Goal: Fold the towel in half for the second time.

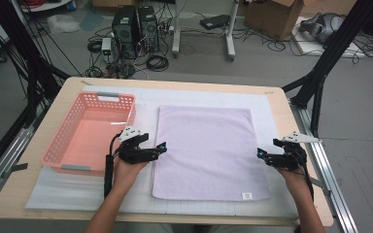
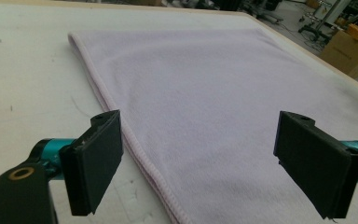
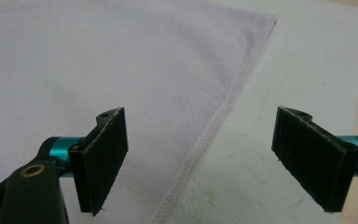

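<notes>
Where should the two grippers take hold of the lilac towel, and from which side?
The towel lies flat, so pinch its hemmed long edges. The left gripper comes from the left edge, the right gripper from the right. Both are open, and each hem already runs between its jaws.

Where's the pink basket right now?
In the high view, the pink basket sits on the table's left side, just left of the lilac towel, with the left gripper beside its near right corner.

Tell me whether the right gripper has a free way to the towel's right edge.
Probably yes: the right gripper is open, the towel hem runs between its jaws in the right gripper view, and nothing lies between them.
</notes>
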Demonstrator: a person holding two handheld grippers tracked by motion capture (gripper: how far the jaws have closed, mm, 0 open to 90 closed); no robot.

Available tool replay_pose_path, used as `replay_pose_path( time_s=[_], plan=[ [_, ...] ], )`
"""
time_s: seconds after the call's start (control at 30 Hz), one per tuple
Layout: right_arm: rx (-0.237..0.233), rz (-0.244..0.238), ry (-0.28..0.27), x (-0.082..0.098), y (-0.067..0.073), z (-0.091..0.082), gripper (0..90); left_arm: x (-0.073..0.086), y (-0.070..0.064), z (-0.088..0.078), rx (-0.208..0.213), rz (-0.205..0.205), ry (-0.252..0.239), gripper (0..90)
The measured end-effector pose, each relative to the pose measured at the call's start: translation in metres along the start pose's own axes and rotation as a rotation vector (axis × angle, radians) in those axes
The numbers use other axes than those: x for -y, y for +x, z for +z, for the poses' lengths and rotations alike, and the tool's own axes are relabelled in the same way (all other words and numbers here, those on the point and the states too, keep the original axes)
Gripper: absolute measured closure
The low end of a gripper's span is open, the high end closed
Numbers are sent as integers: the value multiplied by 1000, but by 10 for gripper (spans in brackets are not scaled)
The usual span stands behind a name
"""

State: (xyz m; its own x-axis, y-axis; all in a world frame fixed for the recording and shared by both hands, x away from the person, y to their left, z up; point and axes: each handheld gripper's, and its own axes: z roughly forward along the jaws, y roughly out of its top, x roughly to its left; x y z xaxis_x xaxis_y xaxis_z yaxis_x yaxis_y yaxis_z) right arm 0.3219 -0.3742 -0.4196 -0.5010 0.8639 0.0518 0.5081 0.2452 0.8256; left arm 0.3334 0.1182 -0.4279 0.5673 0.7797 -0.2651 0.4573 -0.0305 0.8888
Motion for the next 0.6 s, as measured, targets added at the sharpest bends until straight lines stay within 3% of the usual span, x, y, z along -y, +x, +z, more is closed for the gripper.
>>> replay_pose_path(
  time_s=[0.2,0.37,0.53,0.6],
  plan=[
    [-17,19,8,-9,-6,5,170,-18,5,15,5,-7,4,161],
    [-39,33,27,-20,-15,19,170,-28,9,29,-24,-22,-7,165],
    [-49,66,61,-33,-26,40,171,-39,18,51,-64,-34,40,179],
    [-50,76,65,-37,-30,47,195,-42,23,60,-61,-48,67,223]
  ],
)
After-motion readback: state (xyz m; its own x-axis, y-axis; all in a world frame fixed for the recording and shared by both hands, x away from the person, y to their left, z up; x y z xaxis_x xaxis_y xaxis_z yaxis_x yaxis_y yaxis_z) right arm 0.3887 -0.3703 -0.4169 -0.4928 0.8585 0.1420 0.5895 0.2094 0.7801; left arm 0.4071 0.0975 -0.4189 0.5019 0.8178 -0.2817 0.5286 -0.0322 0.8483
